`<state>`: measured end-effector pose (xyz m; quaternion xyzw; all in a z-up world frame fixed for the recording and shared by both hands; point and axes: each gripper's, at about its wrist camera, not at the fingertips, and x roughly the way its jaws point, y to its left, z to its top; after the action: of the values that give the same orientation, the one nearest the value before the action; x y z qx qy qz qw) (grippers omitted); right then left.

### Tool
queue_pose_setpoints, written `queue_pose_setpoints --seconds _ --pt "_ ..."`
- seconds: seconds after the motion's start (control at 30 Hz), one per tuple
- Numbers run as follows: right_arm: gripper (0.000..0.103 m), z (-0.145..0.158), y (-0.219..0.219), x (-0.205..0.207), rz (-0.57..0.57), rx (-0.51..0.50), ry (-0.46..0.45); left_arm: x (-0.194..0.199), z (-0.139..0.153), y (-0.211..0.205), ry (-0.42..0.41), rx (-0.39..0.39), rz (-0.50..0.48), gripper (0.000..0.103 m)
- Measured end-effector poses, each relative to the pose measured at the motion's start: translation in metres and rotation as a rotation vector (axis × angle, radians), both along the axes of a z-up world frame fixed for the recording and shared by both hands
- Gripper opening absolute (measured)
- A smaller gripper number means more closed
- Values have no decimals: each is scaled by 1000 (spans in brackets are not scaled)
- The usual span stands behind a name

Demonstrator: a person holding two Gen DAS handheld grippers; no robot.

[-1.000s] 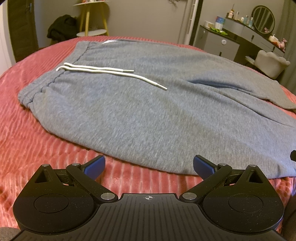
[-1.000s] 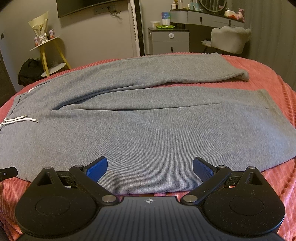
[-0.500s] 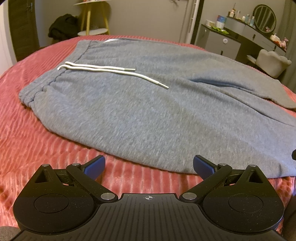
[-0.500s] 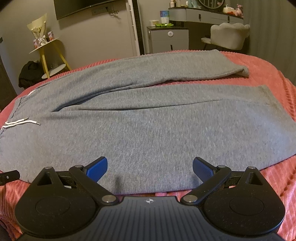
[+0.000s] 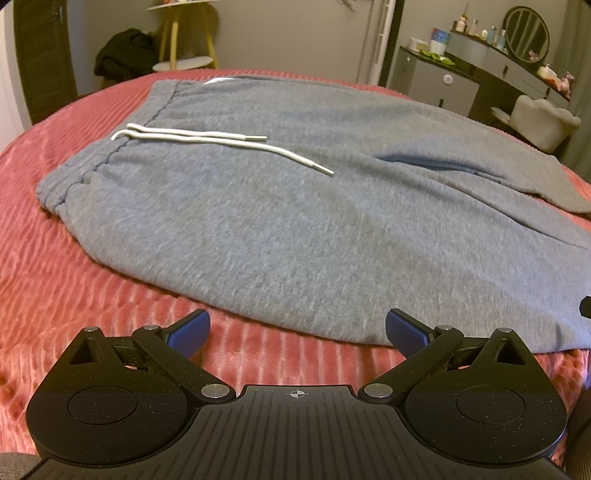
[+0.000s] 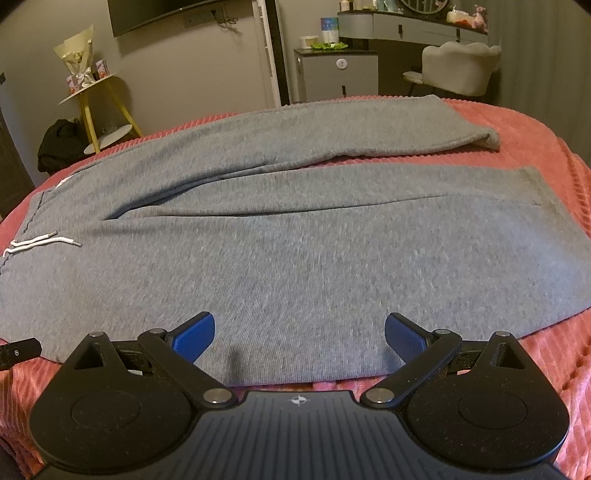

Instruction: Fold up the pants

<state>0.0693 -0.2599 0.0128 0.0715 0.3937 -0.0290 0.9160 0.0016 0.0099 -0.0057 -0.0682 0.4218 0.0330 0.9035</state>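
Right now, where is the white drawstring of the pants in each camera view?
Left wrist view: white drawstring lies upper centre-left, across the waistband.
Right wrist view: white drawstring sits at the far left edge.
Shared landmark: the yellow-legged side table.

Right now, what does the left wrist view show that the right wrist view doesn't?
Left wrist only: the near end of the waistband and both drawstring tips, with the left hand-held gripper open, short of the pants' near edge.

Right wrist only: both leg ends, the wall TV, and the right hand-held gripper open, over the near leg.

Both: the grey pants flat and unfolded on the pink bedspread, the yellow stool, the dresser.
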Motion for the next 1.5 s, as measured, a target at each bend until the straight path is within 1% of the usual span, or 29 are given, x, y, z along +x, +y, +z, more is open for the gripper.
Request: queue_pose_setpoints --seconds 0.53,0.7,0.8,0.93,1.03,1.1,1.2,1.3,1.33,1.4,1.5 --pt "99 -6 -1 5 -1 24 27 5 -2 2 11 -3 12 103" --pt "99 -7 -5 7 -7 49 34 7 -2 3 15 -7 17 103" --pt "99 -9 -11 8 -20 87 38 8 -3 3 19 -7 18 103" --pt "99 -11 -27 15 -55 172 51 12 -3 3 30 4 14 103" --pt "99 -13 -43 25 -109 221 57 16 0 4 26 19 22 103" --pt "99 -16 -53 33 -145 234 69 21 5 3 11 18 28 103" --pt "99 -22 -64 52 -189 205 94 37 15 1 -20 11 47 103" --pt "99 -32 -72 72 -218 171 128 65 28 -1 -69 -8 82 103" --pt "99 -37 -75 78 -231 174 134 76 32 -1 -88 -17 96 103" --pt "99 -43 -82 83 -275 196 111 101 38 -1 -127 -31 130 103" --pt "99 -48 -94 78 -352 278 28 139 38 -2 -177 -31 168 103"
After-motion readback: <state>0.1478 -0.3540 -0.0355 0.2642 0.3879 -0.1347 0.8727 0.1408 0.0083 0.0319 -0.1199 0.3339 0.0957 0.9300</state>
